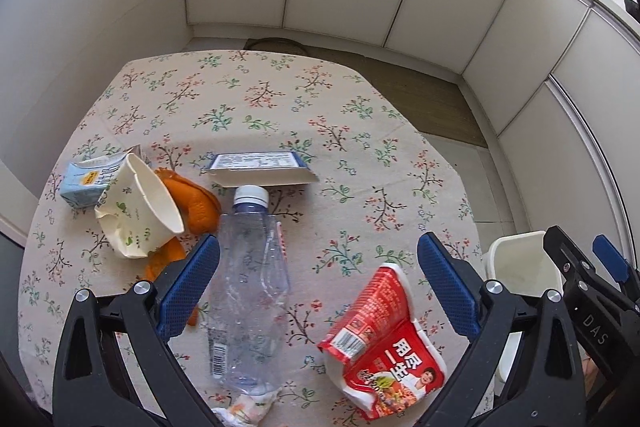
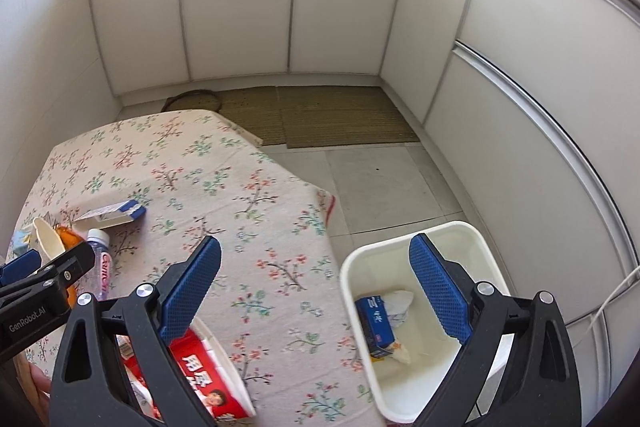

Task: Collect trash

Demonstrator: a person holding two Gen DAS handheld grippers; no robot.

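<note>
On the table: one plastic bottle (image 1: 248, 291), one paper cup (image 1: 140, 211), two cartons (image 1: 86, 183) (image 1: 262, 169), one red noodle wrapper (image 1: 384, 343). One white bin (image 2: 420, 303) holds one blue box (image 2: 376, 323).

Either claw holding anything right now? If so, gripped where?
Nothing held. The left claw is open above the plastic bottle and red wrapper on the table; the right claw is open, between table edge and white bin.

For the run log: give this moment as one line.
left claw open over bottle | right claw open, empty | bin holds blue box
</note>
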